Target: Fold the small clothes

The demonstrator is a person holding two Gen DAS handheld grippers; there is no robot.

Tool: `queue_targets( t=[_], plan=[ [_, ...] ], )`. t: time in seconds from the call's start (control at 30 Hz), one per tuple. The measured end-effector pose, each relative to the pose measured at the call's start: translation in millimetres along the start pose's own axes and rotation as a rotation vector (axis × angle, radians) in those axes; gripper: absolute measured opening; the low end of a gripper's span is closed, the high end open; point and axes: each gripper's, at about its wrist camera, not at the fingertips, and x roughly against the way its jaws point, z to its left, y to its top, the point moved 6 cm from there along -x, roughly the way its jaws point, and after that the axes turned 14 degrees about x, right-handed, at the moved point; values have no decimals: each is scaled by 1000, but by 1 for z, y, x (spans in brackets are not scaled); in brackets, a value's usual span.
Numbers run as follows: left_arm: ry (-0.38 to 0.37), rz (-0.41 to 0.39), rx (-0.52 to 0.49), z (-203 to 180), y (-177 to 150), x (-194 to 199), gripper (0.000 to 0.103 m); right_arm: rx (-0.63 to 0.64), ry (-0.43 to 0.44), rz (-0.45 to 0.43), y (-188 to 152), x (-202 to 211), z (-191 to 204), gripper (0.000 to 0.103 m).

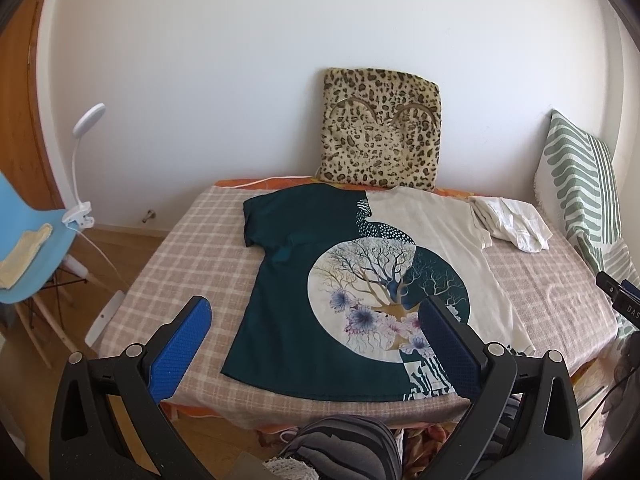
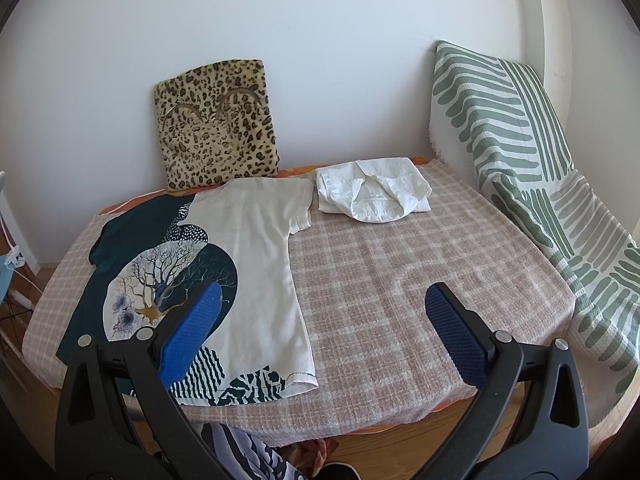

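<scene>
A small T-shirt [image 1: 320,280], half dark teal and half cream with a round tree print, lies spread flat on the checked bed cover [image 1: 192,248], hem toward me. It also shows in the right wrist view [image 2: 248,240], at the left. A folded white shirt [image 1: 510,222] lies at the far right of the bed, also in the right wrist view [image 2: 372,190]. My left gripper [image 1: 314,312] is open and empty, held above the shirt's near hem. My right gripper [image 2: 324,300] is open and empty, above the bare cover right of the T-shirt.
A leopard-print cushion [image 1: 382,132] leans on the back wall. A green-striped throw [image 2: 520,168] covers the headboard on the right. A blue chair [image 1: 28,248] with a clip lamp [image 1: 86,168] stands left of the bed. More clothes [image 1: 344,448] lie below the near edge.
</scene>
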Motion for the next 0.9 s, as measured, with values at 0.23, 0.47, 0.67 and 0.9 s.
queue_targets(
  t=[0.23,0.47,0.67,0.9],
  plan=[
    [29,8,13,9,-2,-7,103,18,12,-1,5,-13,11,103],
    [66,15,16,27,-6,-20,103,46,23,-3,16,-23,25,103],
    [89,69,84,71,-15,-45,102,60,97,-19,39,-33,45,103],
    [46,199,204,122,-35,-81,90,139,230,-46,86,-47,101,103]
  ],
)
